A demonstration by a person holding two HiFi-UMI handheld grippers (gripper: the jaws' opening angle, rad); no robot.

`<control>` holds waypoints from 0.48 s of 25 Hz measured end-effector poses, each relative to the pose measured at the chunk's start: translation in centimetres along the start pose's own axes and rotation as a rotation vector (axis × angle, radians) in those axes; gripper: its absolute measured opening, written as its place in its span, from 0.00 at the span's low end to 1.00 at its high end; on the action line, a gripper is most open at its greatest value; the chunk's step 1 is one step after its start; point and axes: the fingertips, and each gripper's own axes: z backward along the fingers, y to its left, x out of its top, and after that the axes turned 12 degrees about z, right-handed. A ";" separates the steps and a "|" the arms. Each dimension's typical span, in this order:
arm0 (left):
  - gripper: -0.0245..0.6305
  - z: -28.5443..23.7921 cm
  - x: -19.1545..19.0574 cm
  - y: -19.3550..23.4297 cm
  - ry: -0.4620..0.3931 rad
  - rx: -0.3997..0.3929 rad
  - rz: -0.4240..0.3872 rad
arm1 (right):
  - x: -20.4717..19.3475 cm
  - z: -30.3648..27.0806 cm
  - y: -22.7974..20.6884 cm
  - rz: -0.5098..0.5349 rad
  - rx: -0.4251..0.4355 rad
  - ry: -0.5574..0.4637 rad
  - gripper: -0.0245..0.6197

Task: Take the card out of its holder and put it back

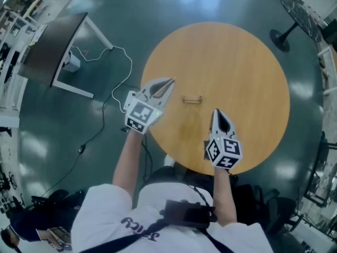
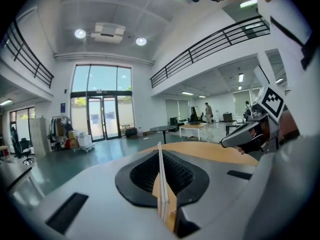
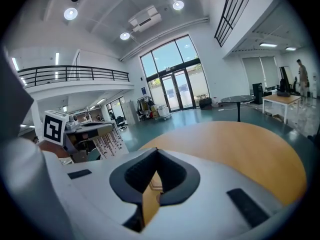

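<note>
Now on the return leg: card out, holder waiting

You are holding the card [image 2: 160, 181] in your left gripper [image 1: 171, 81]. Its jaws are pressing together on a thin pale sheet that is standing edge-on between the pads and poking up a little past them. In the head view the sheet is too thin to pick out, so I am relying on the left gripper view for this. Your right gripper [image 1: 216, 112] is carrying nothing, and its jaws are sitting closed with the tips meeting.

The holder [image 1: 192, 99] is lying on the round wooden table [image 1: 242, 57], between the two gripper tips and apart from both. The left tip is hanging near it on its left, far side, and the right tip on its right, near side. No card is showing in the holder, so I am judging the take-out half done and the put-back half as the step you are working on.

The next move is asking mostly for alignment. The slot is too small to make out from above, so you are going to need the card's lower edge lined up along the holder's length before lowering it. The holder is looking small and light, and a card arriving askew is likely to push it across the table or tip it. Your free right gripper is sitting close enough to steady one end. Opening the left jaws is best left until the card is standing seated by itself.
</note>
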 end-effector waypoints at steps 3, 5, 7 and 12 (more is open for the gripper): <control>0.07 -1.2 1.1 -0.6 -0.007 -0.093 -0.036 | -0.1 -0.1 -0.3 -0.011 0.006 0.004 0.07; 0.07 -2.0 1.9 -0.9 -0.016 -0.163 -0.059 | -0.4 -0.1 -0.4 -0.018 0.006 0.010 0.07; 0.07 -2.8 2.6 -1.2 -0.028 -0.244 -0.085 | -0.6 -0.3 -0.5 -0.027 0.006 0.020 0.07; 0.07 -4.2 3.2 -2.5 -0.041 -0.469 -0.103 | -1.7 -0.3 -0.9 -0.060 0.006 0.048 0.07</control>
